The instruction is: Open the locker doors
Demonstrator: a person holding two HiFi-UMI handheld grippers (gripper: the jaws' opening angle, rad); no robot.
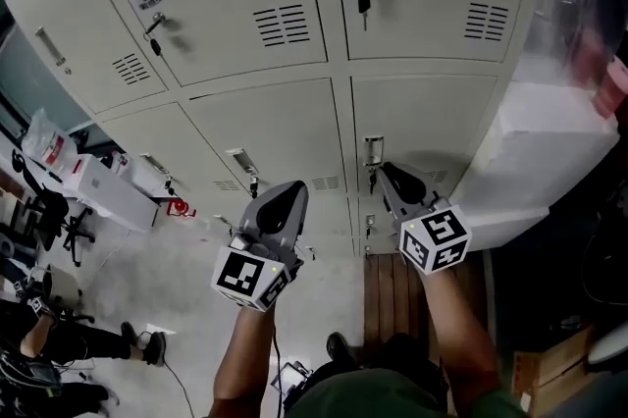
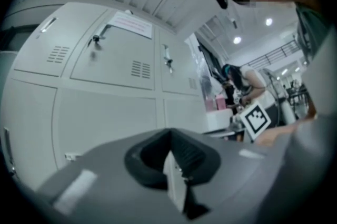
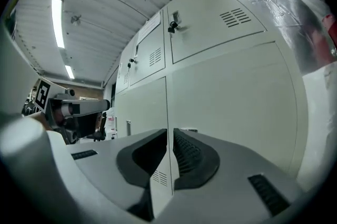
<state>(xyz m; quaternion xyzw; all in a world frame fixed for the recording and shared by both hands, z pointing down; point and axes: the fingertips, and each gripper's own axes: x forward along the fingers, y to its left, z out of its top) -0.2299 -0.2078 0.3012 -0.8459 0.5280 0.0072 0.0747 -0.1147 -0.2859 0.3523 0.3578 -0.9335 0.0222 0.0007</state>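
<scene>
A person's two bare arms hold the grippers out in front. The grey left gripper (image 1: pixel 286 193) with a black-and-white marker cube has its two dark fingers (image 2: pixel 184 152) pressed together, with nothing between them. The grey right gripper (image 1: pixel 391 173) has its fingers (image 3: pixel 192 157) together too, and it holds nothing. Below them are brown wooden floor boards (image 1: pixel 392 293).

Just past the grippers stand the pale grey metal locker doors (image 1: pixel 285 136). All of them are shut. The tip of the right gripper is very close to a small silver handle (image 1: pixel 374 151) on a lower door. I cannot tell if it touches. The left gripper points at the lower door next to it.

Farther along, a dark key (image 1: pixel 364 2) hangs from the lock of an upper door. A white paper sign (image 2: pixel 130 24) is stuck on another upper door.
</scene>
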